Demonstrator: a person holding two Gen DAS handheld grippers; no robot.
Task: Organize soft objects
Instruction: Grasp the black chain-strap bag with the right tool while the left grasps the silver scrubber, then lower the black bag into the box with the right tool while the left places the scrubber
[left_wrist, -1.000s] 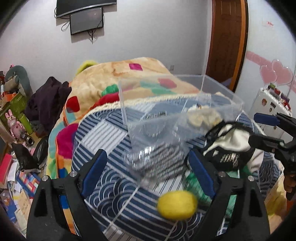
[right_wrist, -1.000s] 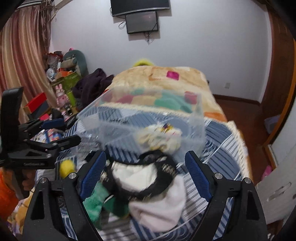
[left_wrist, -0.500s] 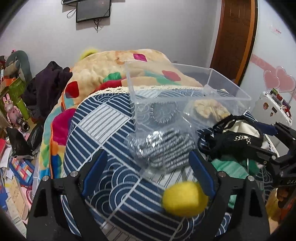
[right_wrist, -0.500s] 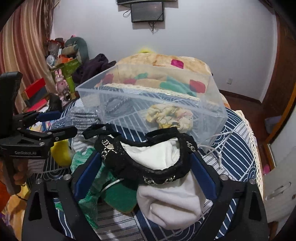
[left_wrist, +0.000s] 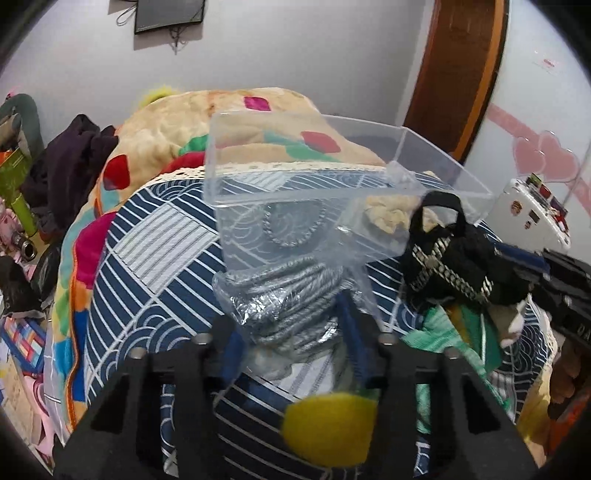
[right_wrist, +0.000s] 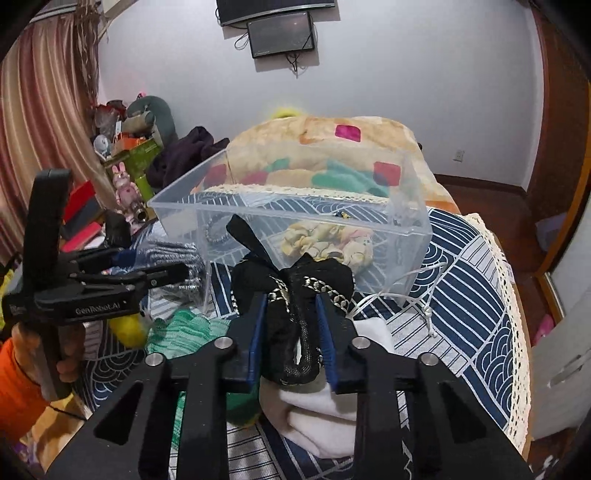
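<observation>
Since the earlier frames, both hand-held grippers closed: left (left_wrist: 291, 332) clamped the bagged grey cord (left_wrist: 284, 299), right (right_wrist: 290, 332) the black chain-trimmed fabric (right_wrist: 295, 284), before the clear plastic bin (right_wrist: 369, 221); lift clear of its rim.

The yellow ball (left_wrist: 328, 428) is blurred, and the left gripper (left_wrist: 291, 339) covers its top edge. The bag (left_wrist: 288, 302) dips behind the gripper's fingers (left_wrist: 349, 328), hiding its lower end. The right gripper (left_wrist: 554, 280) runs off the frame's right edge. In the right wrist view the black band (right_wrist: 295, 295) hides the white cloth's (right_wrist: 317, 417) upper part, and the gripper body cuts off the green cloth (right_wrist: 188, 328). The items in the clear box (right_wrist: 406, 236) are too small to identify.
</observation>
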